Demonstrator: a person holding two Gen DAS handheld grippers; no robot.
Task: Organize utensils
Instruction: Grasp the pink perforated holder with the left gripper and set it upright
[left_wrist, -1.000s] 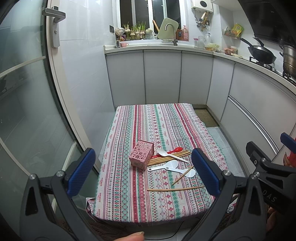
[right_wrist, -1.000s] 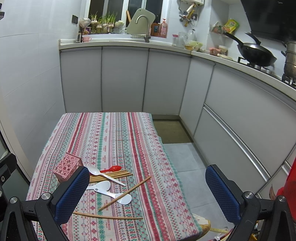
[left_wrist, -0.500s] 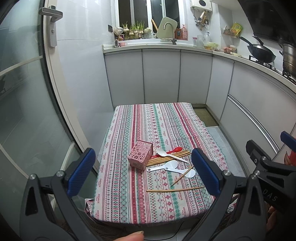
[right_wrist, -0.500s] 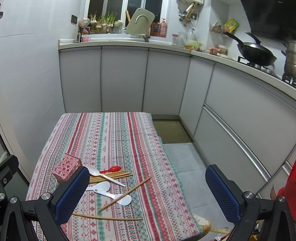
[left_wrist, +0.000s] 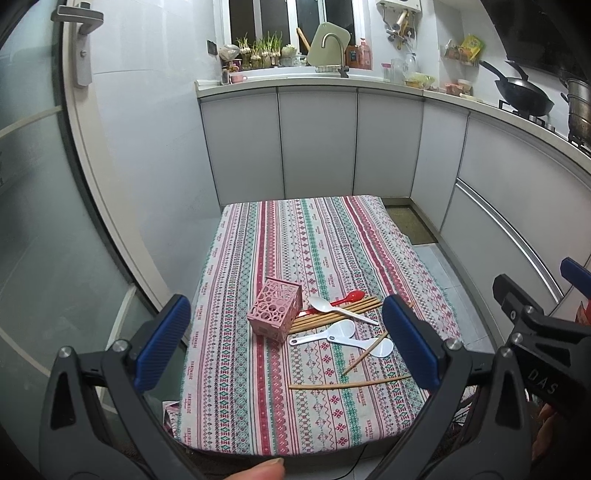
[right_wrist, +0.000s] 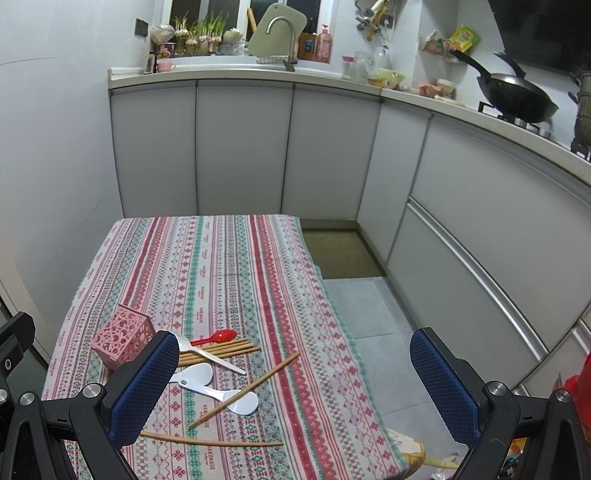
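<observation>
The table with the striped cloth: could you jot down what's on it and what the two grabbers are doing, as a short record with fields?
surface: table under a striped cloth
container: pink holder, upright, nothing seen in it
spoons: red spoon; three white spoons beside the holder
sticks: bundle of chopsticks under the spoons; two loose chopsticks nearer the front edge
left gripper: open, holding nothing
right gripper: open, holding nothing

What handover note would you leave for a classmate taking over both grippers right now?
Left gripper: open, empty, above the table's near edge.
Right gripper: open, empty, hovering too.
Pink perforated plastic holder stands upright on the striped tablecloth, apparently empty.
Beside it lie the red plastic spoon, three white plastic spoons and loose wooden chopsticks.
Done: nothing.
Left: every utensil into the holder.
</observation>
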